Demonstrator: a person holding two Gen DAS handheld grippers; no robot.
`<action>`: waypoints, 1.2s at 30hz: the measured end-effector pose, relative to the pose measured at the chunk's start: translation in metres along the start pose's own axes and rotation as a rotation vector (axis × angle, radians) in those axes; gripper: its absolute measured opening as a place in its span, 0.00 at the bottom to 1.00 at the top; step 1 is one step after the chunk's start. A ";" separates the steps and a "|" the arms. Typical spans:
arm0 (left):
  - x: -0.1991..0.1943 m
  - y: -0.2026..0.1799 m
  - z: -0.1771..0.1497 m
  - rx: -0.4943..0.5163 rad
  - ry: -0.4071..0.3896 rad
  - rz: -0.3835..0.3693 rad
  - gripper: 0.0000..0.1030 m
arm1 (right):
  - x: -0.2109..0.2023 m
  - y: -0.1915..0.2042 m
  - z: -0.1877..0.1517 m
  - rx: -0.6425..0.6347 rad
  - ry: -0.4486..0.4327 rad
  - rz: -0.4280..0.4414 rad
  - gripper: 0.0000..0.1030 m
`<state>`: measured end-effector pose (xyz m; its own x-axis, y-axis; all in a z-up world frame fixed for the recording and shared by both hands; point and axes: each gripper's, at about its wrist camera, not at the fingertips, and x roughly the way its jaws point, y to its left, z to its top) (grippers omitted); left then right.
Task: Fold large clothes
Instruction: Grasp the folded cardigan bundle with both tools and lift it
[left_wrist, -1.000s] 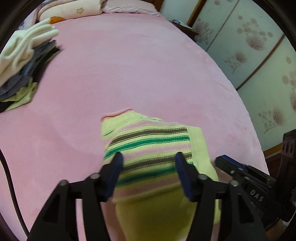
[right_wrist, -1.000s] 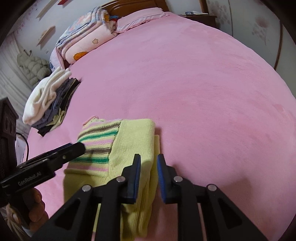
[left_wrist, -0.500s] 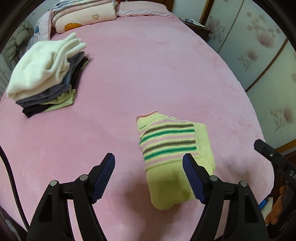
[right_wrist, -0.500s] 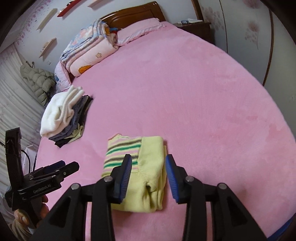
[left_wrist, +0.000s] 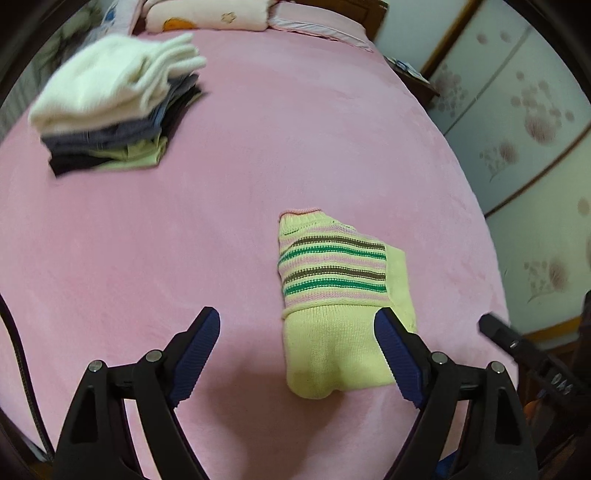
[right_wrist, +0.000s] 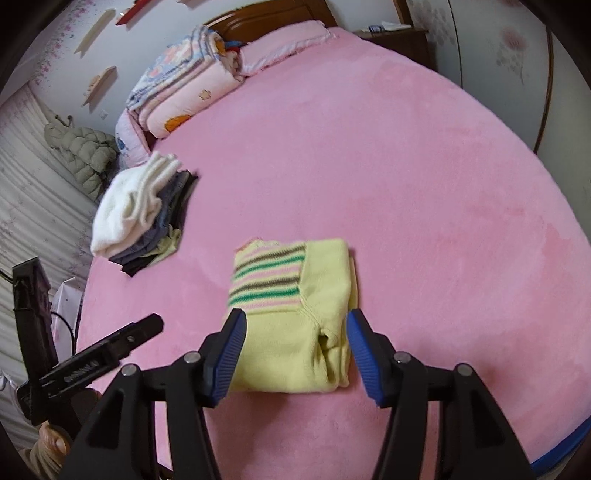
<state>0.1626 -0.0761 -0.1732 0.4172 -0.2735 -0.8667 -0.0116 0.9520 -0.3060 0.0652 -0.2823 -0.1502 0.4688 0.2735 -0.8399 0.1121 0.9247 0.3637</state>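
Hovering above the near edge of the bed (left_wrist: 258, 129), the left tool (left_wrist: 297, 343) is released: its blue pads stand wide apart with nothing between them. The right tool (right_wrist: 293, 350) is likewise released and empty, its pads spread to either side of the sweater's near end without touching it, as far as the right wrist view shows.

The sweater (left_wrist: 332, 295) lies on the pink bed just beyond both tools, folded into a compact rectangle. The plain yellow part faces the tools; the striped panel faces the headboard. One yellow layer sticks out slightly along the right side, and a small pucker shows at the near end. In the right wrist view the sweater (right_wrist: 295, 314) reads as a tidy bundle with several layers stacked at its right edge.

Judgement: folding of this garment appears finished, and both tools are clear of it. The likely remaining step is transfer to the stack.

Farther away, to the left, the stack (left_wrist: 110, 110) holds folded clothes: white on top, then grey, dark and light green layers. It stands well apart from the sweater. No unfolded garment shows on the bed. Folded bedding (right_wrist: 184, 85) rests at the headboard.
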 end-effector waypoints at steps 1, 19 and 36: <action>0.004 0.002 -0.001 -0.008 -0.004 -0.008 0.82 | 0.007 -0.003 -0.003 0.009 0.014 0.002 0.55; 0.119 -0.002 -0.005 0.065 0.213 -0.126 0.82 | 0.112 -0.048 -0.009 0.067 0.203 0.080 0.55; 0.172 0.009 -0.013 -0.045 0.264 -0.307 0.90 | 0.161 -0.075 -0.003 0.138 0.315 0.236 0.64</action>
<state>0.2226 -0.1161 -0.3303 0.1601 -0.5757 -0.8018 0.0352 0.8151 -0.5782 0.1300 -0.3065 -0.3135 0.2073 0.5607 -0.8017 0.1598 0.7890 0.5932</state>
